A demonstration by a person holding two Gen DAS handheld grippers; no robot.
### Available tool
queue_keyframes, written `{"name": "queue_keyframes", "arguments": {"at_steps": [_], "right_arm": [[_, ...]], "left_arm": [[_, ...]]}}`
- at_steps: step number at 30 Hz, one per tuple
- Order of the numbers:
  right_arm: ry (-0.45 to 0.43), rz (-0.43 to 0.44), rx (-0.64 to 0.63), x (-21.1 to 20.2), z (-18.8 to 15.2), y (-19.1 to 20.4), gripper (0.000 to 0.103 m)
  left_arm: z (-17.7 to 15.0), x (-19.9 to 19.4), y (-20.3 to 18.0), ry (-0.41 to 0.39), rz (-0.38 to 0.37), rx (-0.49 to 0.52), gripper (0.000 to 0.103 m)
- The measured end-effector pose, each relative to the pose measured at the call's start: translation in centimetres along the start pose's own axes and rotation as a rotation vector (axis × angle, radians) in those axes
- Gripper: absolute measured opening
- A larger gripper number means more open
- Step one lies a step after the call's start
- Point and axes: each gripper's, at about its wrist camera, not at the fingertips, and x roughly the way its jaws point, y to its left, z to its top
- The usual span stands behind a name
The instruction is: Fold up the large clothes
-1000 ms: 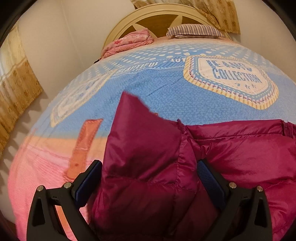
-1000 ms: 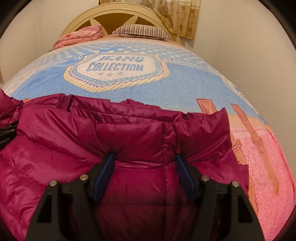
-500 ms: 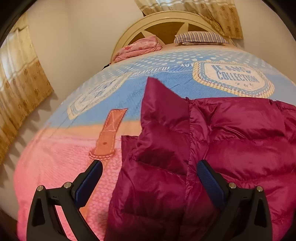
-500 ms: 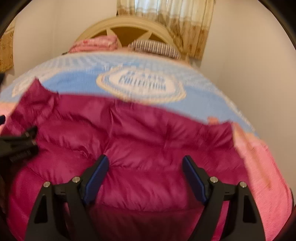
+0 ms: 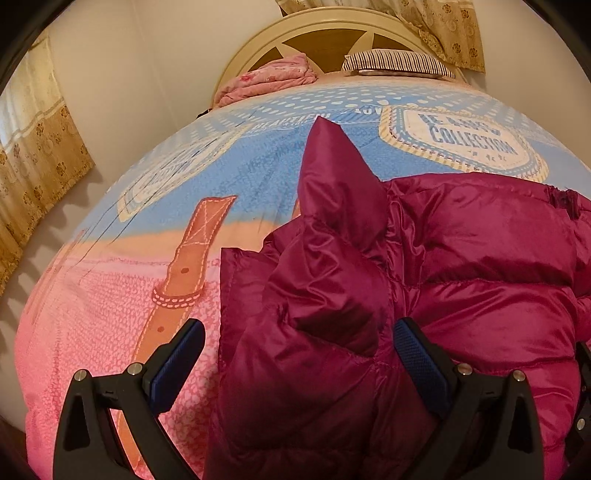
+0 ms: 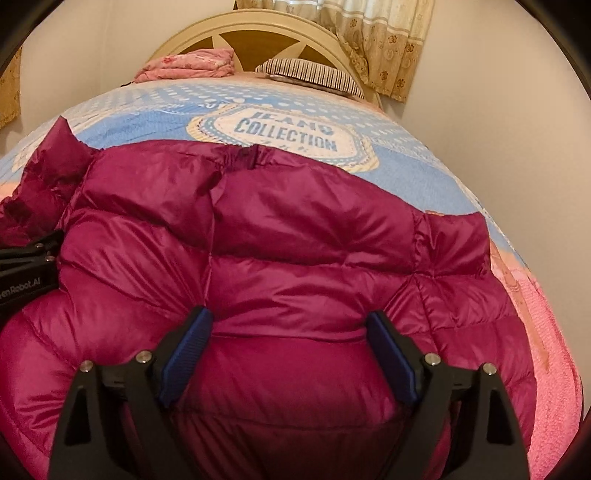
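Note:
A magenta puffer jacket (image 6: 295, 236) lies spread across the bed, its zip (image 6: 243, 155) at the far edge. One corner of the jacket (image 5: 332, 166) sticks up on its left side. My left gripper (image 5: 299, 325) hovers open over that left part, and its left pad (image 5: 177, 362) stands clear of the fabric. My right gripper (image 6: 289, 314) is over the jacket's middle with its jaws opening. A padded bulge sits between its pads, unpinched. In the right wrist view, the left gripper's black body (image 6: 26, 266) shows at the left edge.
The bed cover (image 5: 110, 295) is blue at the far half and pink near me. A folded pink blanket (image 6: 188, 64) and a striped pillow (image 6: 310, 74) lie by the headboard (image 5: 325, 33). Walls and curtains (image 5: 33, 155) stand on both sides.
Both grippers have drawn back toward the near end of the bed. The right gripper's jaws have widened off the jacket's fold. The jacket has dropped flat, and its left part no longer fills the left gripper.

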Motion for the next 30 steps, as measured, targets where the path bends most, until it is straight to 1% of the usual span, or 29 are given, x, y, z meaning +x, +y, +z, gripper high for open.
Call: {"name": "queue_keyframes", "arguments": {"at_steps": [7,10,12,14,15,17,19,21,23,24,26,28,30], "right_arm": [[-0.002,-0.007,-0.005,0.1,0.1,0.1,0.089],[0.007,0.003,-0.004,-0.1,0.4,0.0,0.089],[-0.008,0.025,0.006,-1.8,0.2,-0.5,0.089],[-0.056,0.045,0.035,-4.5,-0.8,-1.0,0.090],[-0.081,0.052,0.038,-5.9,-1.4,-1.0,0.091],[-0.122,0.042,0.021,-8.3,-2.9,-0.7,0.093],[-0.138,0.027,0.002,-9.7,-4.7,-0.2,0.094],[-0.128,0.015,-0.015,-9.8,-5.8,0.5,0.094],[-0.115,-0.004,-0.045,-9.1,-6.9,1.4,0.094],[-0.110,-0.008,-0.050,-8.8,-7.1,1.4,0.094],[-0.095,-0.012,-0.055,-8.0,-7.2,1.5,0.095],[-0.072,-0.025,-0.066,-7.4,-6.9,1.8,0.095],[-0.059,-0.031,-0.074,-7.2,-7.0,1.7,0.096]], "left_arm": [[0.0,-0.1,-0.1,-0.004,0.007,0.008,0.102],[0.1,-1.1,0.9,0.022,-0.029,0.016,0.102],[-0.5,-3.2,2.7,0.009,-0.049,-0.029,0.102],[-1.8,-5.8,4.8,-0.040,-0.078,-0.057,0.102],[-2.7,-6.7,5.6,-0.046,-0.072,-0.059,0.102],[-4.4,-7.3,6.6,-0.035,-0.071,-0.053,0.102],[-6.1,-7.1,7.1,-0.005,-0.062,-0.054,0.102],[-7.6,-6.3,7.4,0.017,-0.088,-0.072,0.102],[-8.5,-5.8,7.6,0.025,-0.123,-0.111,0.102],[-8.6,-5.9,7.5,0.019,-0.119,-0.111,0.102],[-8.4,-6.0,6.8,0.009,-0.109,-0.078,0.102],[-8.3,-5.6,6.5,0.030,-0.129,-0.058,0.102],[-8.2,-5.3,6.5,0.045,-0.152,-0.066,0.101]]}}
